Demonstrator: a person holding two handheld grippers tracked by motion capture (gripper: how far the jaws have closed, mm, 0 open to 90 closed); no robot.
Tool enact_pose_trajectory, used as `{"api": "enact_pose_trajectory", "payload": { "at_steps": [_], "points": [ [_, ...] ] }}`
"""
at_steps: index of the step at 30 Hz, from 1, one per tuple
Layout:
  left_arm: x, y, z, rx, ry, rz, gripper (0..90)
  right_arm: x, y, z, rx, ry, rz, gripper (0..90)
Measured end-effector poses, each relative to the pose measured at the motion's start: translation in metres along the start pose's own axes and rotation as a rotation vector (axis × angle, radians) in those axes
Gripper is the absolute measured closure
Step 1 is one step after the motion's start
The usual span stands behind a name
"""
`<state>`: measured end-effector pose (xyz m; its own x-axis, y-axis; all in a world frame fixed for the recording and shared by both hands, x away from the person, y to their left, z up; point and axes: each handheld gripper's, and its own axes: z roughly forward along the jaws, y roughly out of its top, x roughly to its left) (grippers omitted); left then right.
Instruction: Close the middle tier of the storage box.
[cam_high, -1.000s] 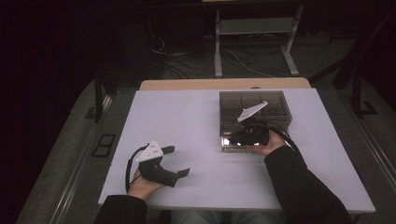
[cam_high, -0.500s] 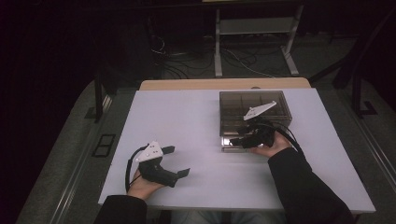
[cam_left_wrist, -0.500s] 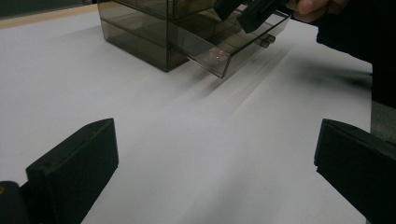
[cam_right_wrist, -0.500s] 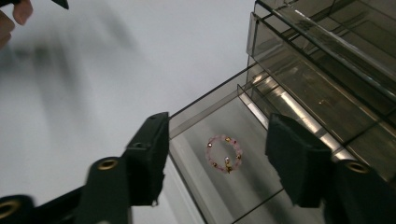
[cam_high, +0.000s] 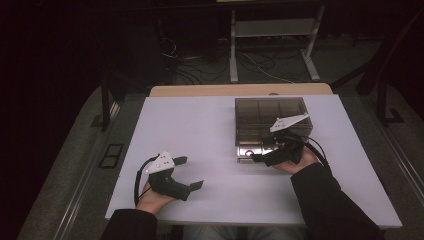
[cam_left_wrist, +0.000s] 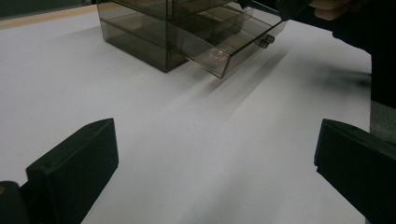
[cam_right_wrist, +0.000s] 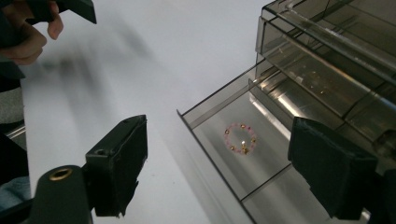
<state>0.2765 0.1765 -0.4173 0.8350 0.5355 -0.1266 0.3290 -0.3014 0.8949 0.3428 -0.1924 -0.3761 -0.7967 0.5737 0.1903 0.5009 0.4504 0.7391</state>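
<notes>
Bracelet (cam_right_wrist: 240, 138) deposited in the open drawer (cam_right_wrist: 219, 154) near the tabletop's right edge; right gripper (cam_right_wrist: 219, 168) jaws just opened, empty, left gripper (cam_high: 189, 172) agape, idle; drawer unclosed.

No readable txt, labels, brands or nos. anywhere: box, grippers & table all bare of print.

We hold our left gripper (cam_high: 189, 172) low near the table's near edge, its jaws spread wide with nothing between them, the left hand (cam_high: 152, 196) cupped under its body. Our right gripper (cam_high: 261, 157) sits farther forward in the right hand (cam_high: 295, 162); its jaws have just been opening and stand well apart, gripping nothing. Both dark-sleeved forearms come in from below.
</notes>
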Motion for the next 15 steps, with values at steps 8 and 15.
{"api": "enact_pose_trajectory", "payload": {
  "at_steps": [8,15],
  "points": [
    [0.000,0.000,0.000,0.000,-0.001,0.000,0.0,0.005,-0.009,-0.007,0.007,0.007,0.011,11.4],
    [0.000,0.000,0.000,0.000,-0.002,0.000,0.0,0.006,-0.020,-0.016,0.007,0.013,0.034,11.4]
  ]
}}
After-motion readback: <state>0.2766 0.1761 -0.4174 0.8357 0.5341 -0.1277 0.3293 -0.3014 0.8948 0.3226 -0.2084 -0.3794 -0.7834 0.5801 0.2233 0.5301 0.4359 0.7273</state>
